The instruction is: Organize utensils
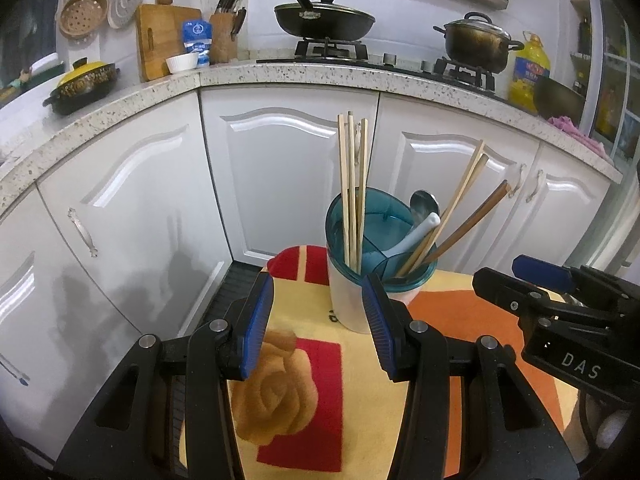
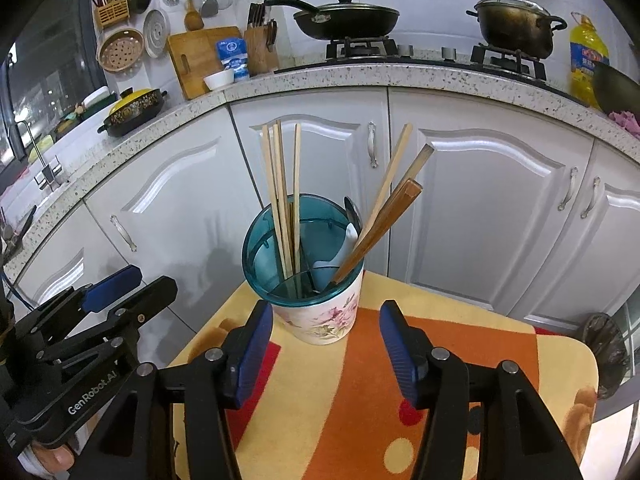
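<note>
A white floral utensil holder point(image 1: 352, 304) point(image 2: 324, 316) with a teal divided insert stands on the patterned tablecloth point(image 1: 316, 392) point(image 2: 340, 400). Several pale chopsticks point(image 1: 352, 184) point(image 2: 282, 200) stand upright in its left section. Leaning in the right section are pale and dark brown chopsticks point(image 1: 460, 216) point(image 2: 384, 220), a metal spoon point(image 1: 424, 204) and a white ceramic spoon point(image 1: 416, 232) point(image 2: 344, 252). My left gripper point(image 1: 317, 284) is open just short of the holder, nothing between its pads. My right gripper point(image 2: 326, 308) is open too, empty, the holder just beyond its fingertips.
White cabinet doors point(image 1: 276, 168) and a speckled counter point(image 2: 360, 76) curve behind the table. A frying pan point(image 1: 324, 20), a pot point(image 1: 476, 40), an oil bottle point(image 1: 528, 68), a knife block point(image 2: 260, 48) and a yellow-lidded casserole point(image 1: 84, 80) sit on it. The table edge drops off at left.
</note>
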Demonstrator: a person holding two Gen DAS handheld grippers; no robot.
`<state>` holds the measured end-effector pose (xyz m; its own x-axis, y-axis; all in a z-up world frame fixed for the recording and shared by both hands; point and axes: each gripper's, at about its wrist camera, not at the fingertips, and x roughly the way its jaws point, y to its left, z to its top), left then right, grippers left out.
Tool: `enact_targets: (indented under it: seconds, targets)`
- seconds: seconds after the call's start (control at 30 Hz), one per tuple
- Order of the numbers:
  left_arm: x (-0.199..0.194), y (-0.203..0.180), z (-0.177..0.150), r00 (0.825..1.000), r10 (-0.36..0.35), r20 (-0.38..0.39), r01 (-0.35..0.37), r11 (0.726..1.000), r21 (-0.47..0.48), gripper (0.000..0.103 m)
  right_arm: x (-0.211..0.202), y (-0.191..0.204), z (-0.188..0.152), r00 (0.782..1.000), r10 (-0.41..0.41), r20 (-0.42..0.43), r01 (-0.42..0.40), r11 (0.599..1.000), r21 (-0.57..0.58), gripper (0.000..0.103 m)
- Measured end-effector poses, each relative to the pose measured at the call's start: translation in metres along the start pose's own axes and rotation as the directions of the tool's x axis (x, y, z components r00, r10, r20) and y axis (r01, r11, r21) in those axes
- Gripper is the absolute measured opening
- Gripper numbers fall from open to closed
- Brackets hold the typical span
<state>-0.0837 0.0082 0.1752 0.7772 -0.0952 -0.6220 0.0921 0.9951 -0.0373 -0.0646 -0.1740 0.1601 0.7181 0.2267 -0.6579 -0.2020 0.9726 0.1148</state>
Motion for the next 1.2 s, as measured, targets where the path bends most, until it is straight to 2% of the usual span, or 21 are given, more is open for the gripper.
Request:
enact_targets:
  seconds: [0.27, 0.43, 0.73, 0.87, 1.2]
  targets:
    - [-0.01, -0.001, 0.001, 0.999, 0.02, 0.031, -0.021, 1.0, 0.008, 0.045, -0.004, 0.004, -0.001, 1.0, 0.001, 0.005, -0.001, 1.0, -0.006, 0.054]
    - [-0.013, -0.002, 0.0, 0.999, 0.029, 0.044, -0.029, 1.0, 0.009, 0.045, -0.006, 0.005, -0.001, 1.0, 0.0, 0.008, 0.0, 1.0, -0.008, 0.059]
    - [-0.015, -0.005, -0.001, 0.998, 0.034, 0.045, -0.035, 0.999, 0.017, 0.045, -0.008, 0.006, 0.0, 1.0, -0.01, 0.015, 0.01, 1.0, -0.011, 0.06]
    - [-0.014, -0.005, -0.001, 0.998, 0.034, 0.045, -0.035, 0.999, 0.017, 0.045, -0.008, 0.007, -0.001, 1.0, -0.014, 0.021, 0.015, 1.0, -0.012, 0.065]
    - [-0.012, -0.004, -0.001, 0.998, 0.04, 0.045, -0.041, 0.999, 0.015, 0.045, -0.004, 0.007, 0.0, 1.0, -0.011, 0.008, 0.011, 1.0, -0.019, 0.065]
